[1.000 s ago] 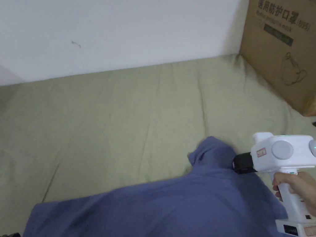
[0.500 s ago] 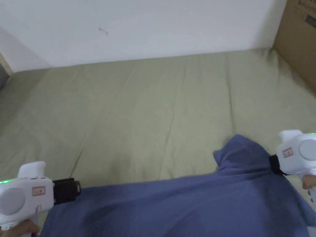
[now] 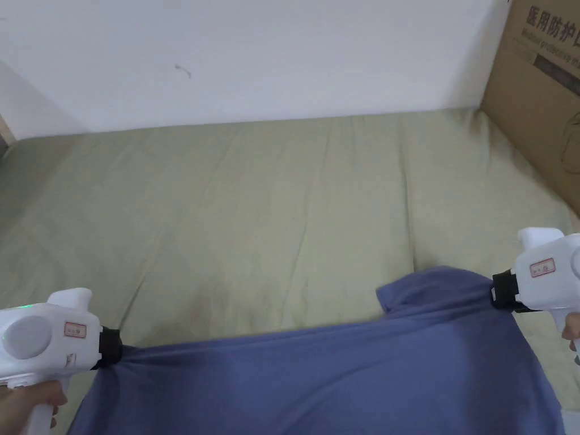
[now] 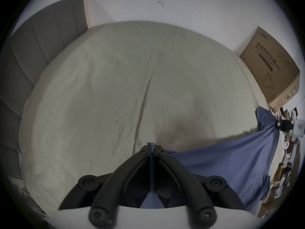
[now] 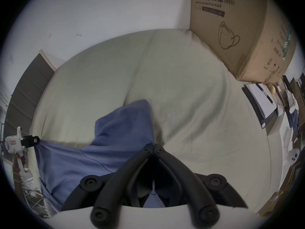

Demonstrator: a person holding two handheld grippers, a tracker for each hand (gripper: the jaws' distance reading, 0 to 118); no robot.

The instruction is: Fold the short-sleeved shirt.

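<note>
The blue short-sleeved shirt hangs stretched between the two tools over the near edge of the bed, filling the head view from about 7 o'clock to 4 o'clock. The left tool has its jaws closed on a bunched corner of the fabric; its own view shows cloth pinched right at the tips. The right tool is likewise clamped on the shirt, jaws pressed together with fabric between them, and a loose flap, probably a sleeve, stands up just beside it toward 12 o'clock.

As a judgement, the task is at an early stage: the shirt is gripped and pulled taut along one edge, but no fold shows, and it is not yet laid flat on the bed. Left to do appear to be spreading it on the open sheet, turning in the sleeves and sides, then doubling the body. A cardboard box stands at 2 o'clock, well apart.
</note>
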